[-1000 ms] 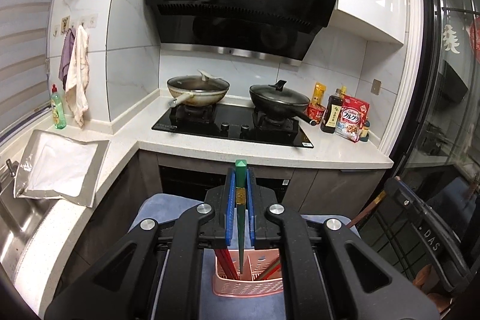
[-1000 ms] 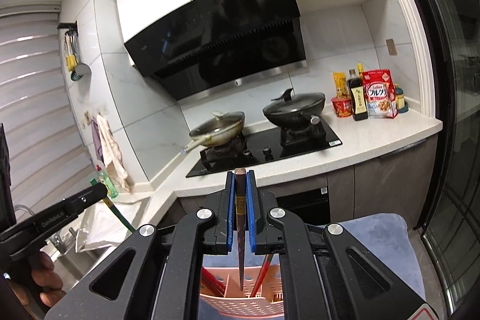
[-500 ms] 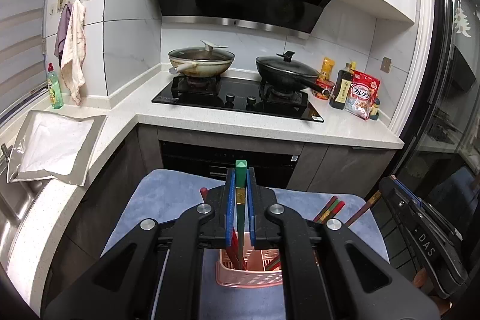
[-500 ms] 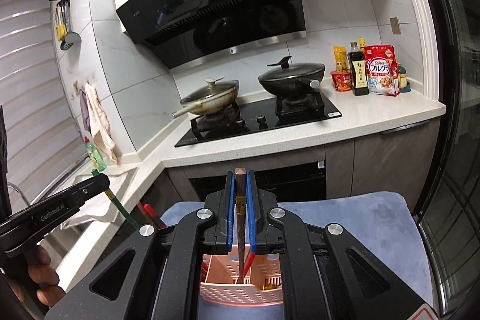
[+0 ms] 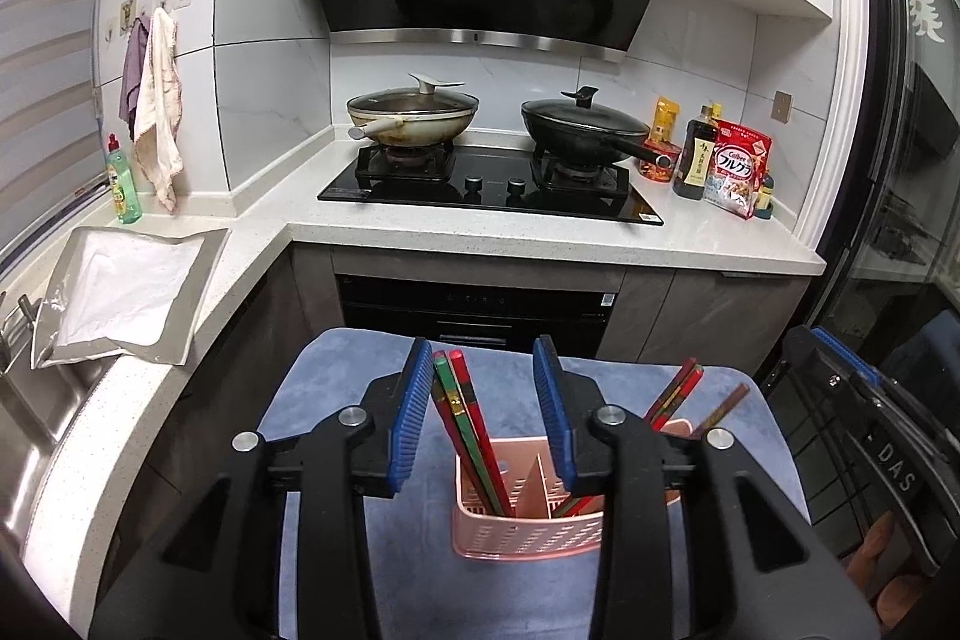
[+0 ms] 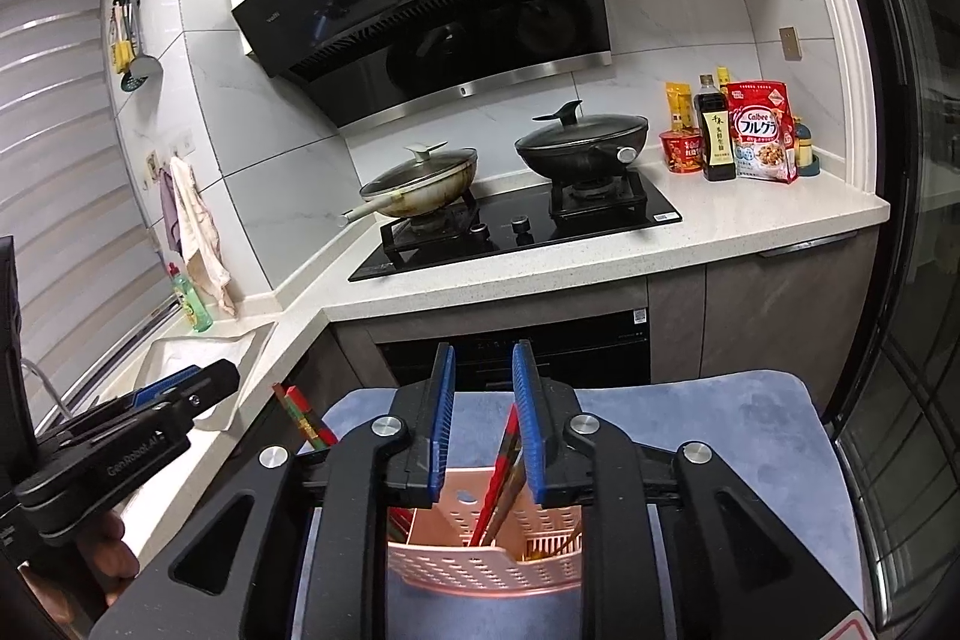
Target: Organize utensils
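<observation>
A pink perforated utensil basket point(image 5: 528, 532) point(image 6: 480, 574) stands on a blue mat point(image 5: 336, 394) point(image 6: 720, 430). Red and green chopsticks point(image 5: 468, 430) lean in its left compartment, and red and brown chopsticks point(image 5: 678, 394) lean in the right one. My left gripper point(image 5: 483, 400) is open just above the basket, with the green chopstick between its jaws but free of them. My right gripper point(image 6: 482, 418) is open above the basket, with a red and a brown chopstick point(image 6: 504, 460) standing loose beside its right finger. The right gripper also shows in the left wrist view point(image 5: 864, 418).
Behind the mat is a counter point(image 5: 540, 238) with a black hob, two lidded pans point(image 5: 414, 118) point(image 5: 582, 127), and sauce bottles and a cereal bag point(image 5: 735, 172) at the right. A sink with a white-lined tray point(image 5: 126, 292) lies at the left.
Both grippers have opened and let go of their chopsticks, which now stand in the basket. Both grippers have also tilted down over the basket.
</observation>
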Demonstrator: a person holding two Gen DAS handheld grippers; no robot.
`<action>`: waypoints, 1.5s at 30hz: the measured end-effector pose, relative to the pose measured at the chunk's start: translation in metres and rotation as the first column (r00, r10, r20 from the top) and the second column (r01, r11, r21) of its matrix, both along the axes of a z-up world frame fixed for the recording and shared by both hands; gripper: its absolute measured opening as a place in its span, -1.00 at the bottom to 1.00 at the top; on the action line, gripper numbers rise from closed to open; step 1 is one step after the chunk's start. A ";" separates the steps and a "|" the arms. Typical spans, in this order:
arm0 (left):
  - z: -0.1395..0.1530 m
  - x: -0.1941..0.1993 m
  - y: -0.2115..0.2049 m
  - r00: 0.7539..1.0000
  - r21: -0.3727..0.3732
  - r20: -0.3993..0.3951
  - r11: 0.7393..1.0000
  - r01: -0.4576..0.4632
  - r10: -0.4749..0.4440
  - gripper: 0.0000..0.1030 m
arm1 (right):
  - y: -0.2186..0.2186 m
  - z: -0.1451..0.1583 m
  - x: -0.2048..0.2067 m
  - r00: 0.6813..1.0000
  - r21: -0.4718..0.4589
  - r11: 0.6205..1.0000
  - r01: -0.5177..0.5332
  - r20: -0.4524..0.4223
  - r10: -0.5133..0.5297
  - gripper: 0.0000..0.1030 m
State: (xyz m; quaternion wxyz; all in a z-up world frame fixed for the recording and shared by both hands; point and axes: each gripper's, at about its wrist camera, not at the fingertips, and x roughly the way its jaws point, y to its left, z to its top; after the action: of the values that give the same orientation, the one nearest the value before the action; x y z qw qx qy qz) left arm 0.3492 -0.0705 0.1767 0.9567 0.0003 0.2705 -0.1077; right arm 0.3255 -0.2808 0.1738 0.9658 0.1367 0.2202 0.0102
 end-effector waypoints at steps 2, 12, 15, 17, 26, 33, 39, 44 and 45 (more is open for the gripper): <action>-0.001 -0.004 -0.001 1.000 0.007 0.003 1.000 0.003 -0.003 -0.32 | 0.001 -0.001 -0.003 1.000 -0.001 1.000 -0.005 -0.004 0.005 -0.60; -0.007 -0.028 -0.003 1.000 0.058 0.016 0.998 -0.011 0.010 0.02 | 0.013 -0.007 -0.034 1.000 -0.059 0.998 -0.019 -0.014 0.019 -0.33; -0.010 -0.035 -0.003 1.000 0.068 0.009 0.998 -0.010 0.009 0.02 | 0.015 -0.011 -0.045 1.000 -0.072 0.997 -0.016 -0.022 0.014 -0.28; -0.013 -0.041 -0.003 1.000 0.073 0.007 0.997 -0.010 0.009 0.03 | 0.016 -0.013 -0.051 0.999 -0.075 0.997 -0.016 -0.031 0.014 -0.25; -0.024 -0.067 -0.001 1.000 0.100 0.004 0.995 -0.014 0.014 0.34 | 0.022 -0.024 -0.081 0.998 -0.092 0.996 -0.005 -0.059 -0.001 -0.15; -0.036 -0.086 0.002 1.000 0.119 -0.006 0.993 -0.016 0.017 0.46 | 0.031 -0.032 -0.107 0.997 -0.150 0.989 0.005 -0.069 -0.016 -0.03; -0.050 -0.102 0.005 0.999 0.128 -0.029 0.992 -0.016 0.020 0.56 | 0.037 -0.042 -0.126 0.995 -0.171 0.985 0.028 -0.094 -0.045 0.10; -0.062 -0.113 0.008 0.999 0.134 -0.047 0.991 -0.019 0.025 0.70 | 0.041 -0.053 -0.136 0.991 -0.172 0.984 0.041 -0.116 -0.062 0.20; -0.066 -0.116 0.009 0.998 0.136 -0.053 0.991 -0.019 0.026 0.70 | 0.042 -0.055 -0.138 0.991 -0.175 0.984 0.042 -0.119 -0.064 0.20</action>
State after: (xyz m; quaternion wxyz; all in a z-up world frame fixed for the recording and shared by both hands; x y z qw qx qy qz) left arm 0.2333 -0.0617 0.1110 0.9478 0.0590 0.3034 -0.0785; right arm 0.1879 -0.2389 0.1189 0.9583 0.0589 0.2763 -0.0432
